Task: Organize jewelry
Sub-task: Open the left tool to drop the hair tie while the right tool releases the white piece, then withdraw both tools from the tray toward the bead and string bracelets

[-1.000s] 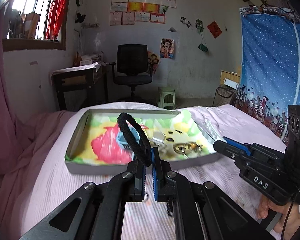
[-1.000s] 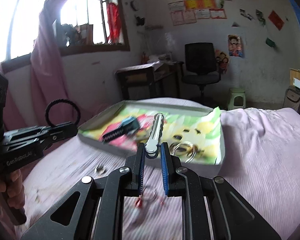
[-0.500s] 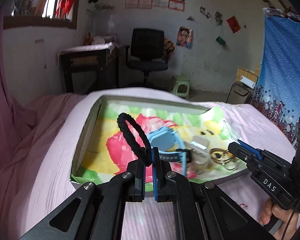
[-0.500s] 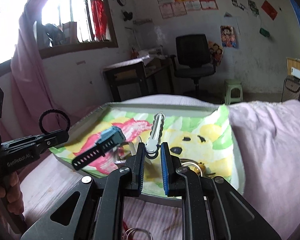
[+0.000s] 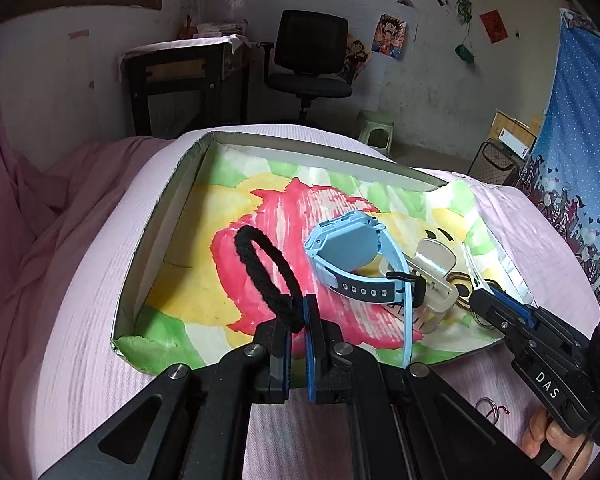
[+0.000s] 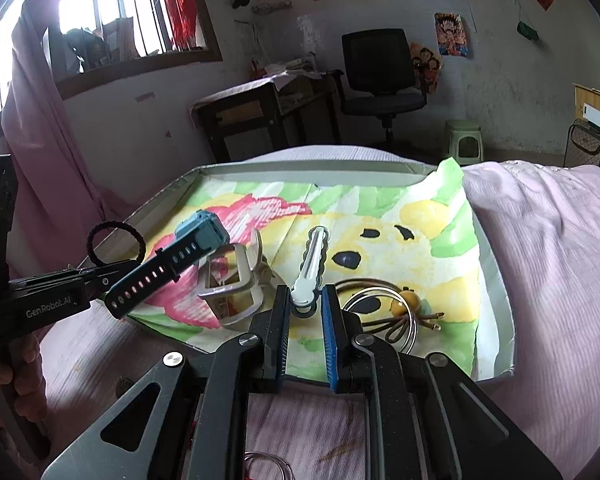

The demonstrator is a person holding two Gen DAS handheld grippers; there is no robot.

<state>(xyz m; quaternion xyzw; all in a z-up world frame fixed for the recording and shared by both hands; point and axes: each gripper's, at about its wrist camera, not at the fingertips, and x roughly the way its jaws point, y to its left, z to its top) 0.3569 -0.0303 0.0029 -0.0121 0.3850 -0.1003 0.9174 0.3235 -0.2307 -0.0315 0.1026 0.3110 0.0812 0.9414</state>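
Black hair tie point(image 5: 266, 270) pinched in left gripper point(image 5: 298, 322) fingers, white hair clip point(image 6: 311, 270) clamped by right gripper point(image 6: 306, 312) fingers

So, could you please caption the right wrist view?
Right gripper holds a white scalloped hair clip over the paper-lined grey tray.

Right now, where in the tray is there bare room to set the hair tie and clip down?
Free: the tray's left side, between its left wall and the blue watch; also the far strip, beyond the white clip. Crowded: the near right, around the claw clip and rings.
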